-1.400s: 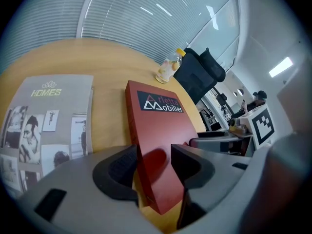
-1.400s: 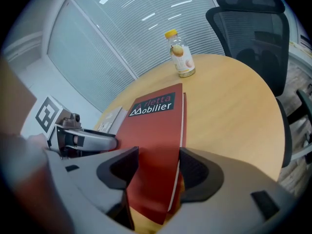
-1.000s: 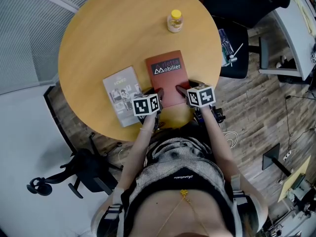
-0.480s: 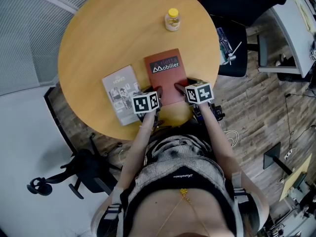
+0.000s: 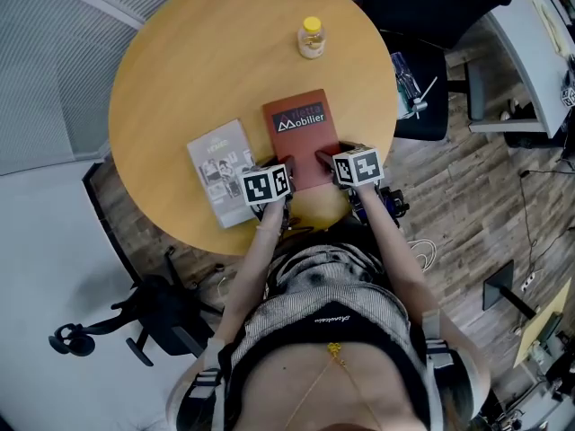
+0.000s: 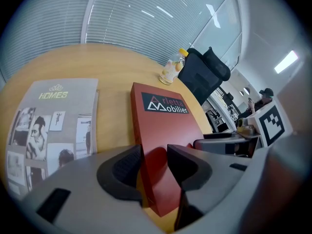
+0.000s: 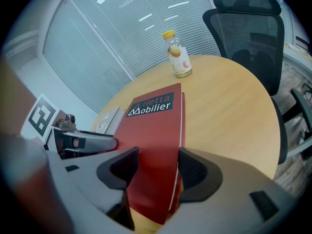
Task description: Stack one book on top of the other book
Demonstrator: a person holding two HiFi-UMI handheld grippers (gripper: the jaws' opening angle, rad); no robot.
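Observation:
A red book (image 5: 301, 137) titled "Mobilier" lies flat on the round wooden table (image 5: 198, 61). A grey "HOMES" book (image 5: 220, 169) lies just to its left. My left gripper (image 5: 286, 163) sits at the red book's near left corner. Its jaws (image 6: 154, 162) have just been closing a little, and they stand wide with the corner (image 6: 156, 174) between them. My right gripper (image 5: 323, 158) is at the near right corner. It is open (image 7: 158, 167), straddling the red book's edge (image 7: 156, 116). The grey book (image 6: 53, 116) lies untouched.
A small bottle with a yellow cap (image 5: 312, 37) stands at the table's far side. A black office chair (image 5: 431, 7) is beyond the table on the right. Another chair base (image 5: 144, 317) sits on the floor at the lower left.

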